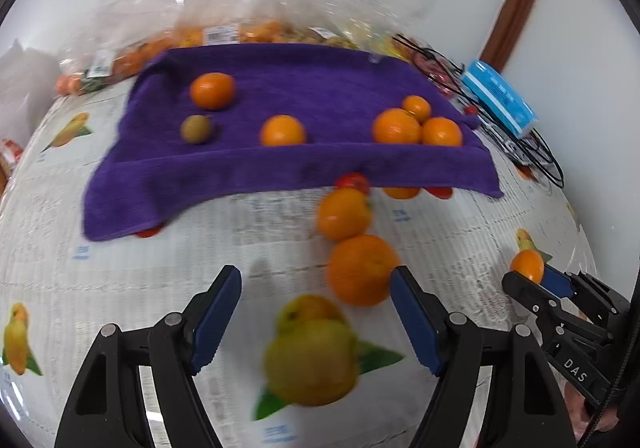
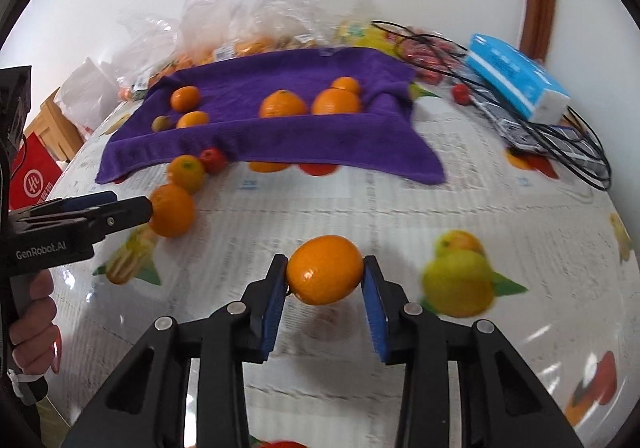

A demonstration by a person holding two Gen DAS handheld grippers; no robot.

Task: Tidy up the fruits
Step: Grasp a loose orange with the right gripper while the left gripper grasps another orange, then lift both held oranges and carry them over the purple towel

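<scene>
The right hand-held gripper (image 2: 325, 275) is grasping a small orange (image 2: 325, 270) between its blue pads, holding it over the tabletop (image 2: 400, 207), which is covered with a printed cloth of fruit pictures. The left hand-held gripper (image 1: 316, 288) is standing released, its jaws spread wide with nothing pressed between them; a large orange (image 1: 362, 270) is lying on the tabletop just inside its right finger, and another orange (image 1: 344, 213) is touching that one on the far side, with a small red fruit (image 1: 354, 181) just beyond. A purple towel (image 1: 280, 159) is lying spread toward the far edge of the tabletop, carrying five oranges and one small greenish-brown fruit (image 1: 196, 129); three of those oranges (image 1: 416, 123) are sitting bunched together near the towel's right end. Clear plastic bags of fruit (image 1: 240, 27) are piled along the far edge behind the towel. A blue packet (image 1: 500, 103) and black cables (image 1: 532, 151) are resting near the far right corner. A person's hand (image 2: 36, 320) is gripping the left tool's handle.
</scene>
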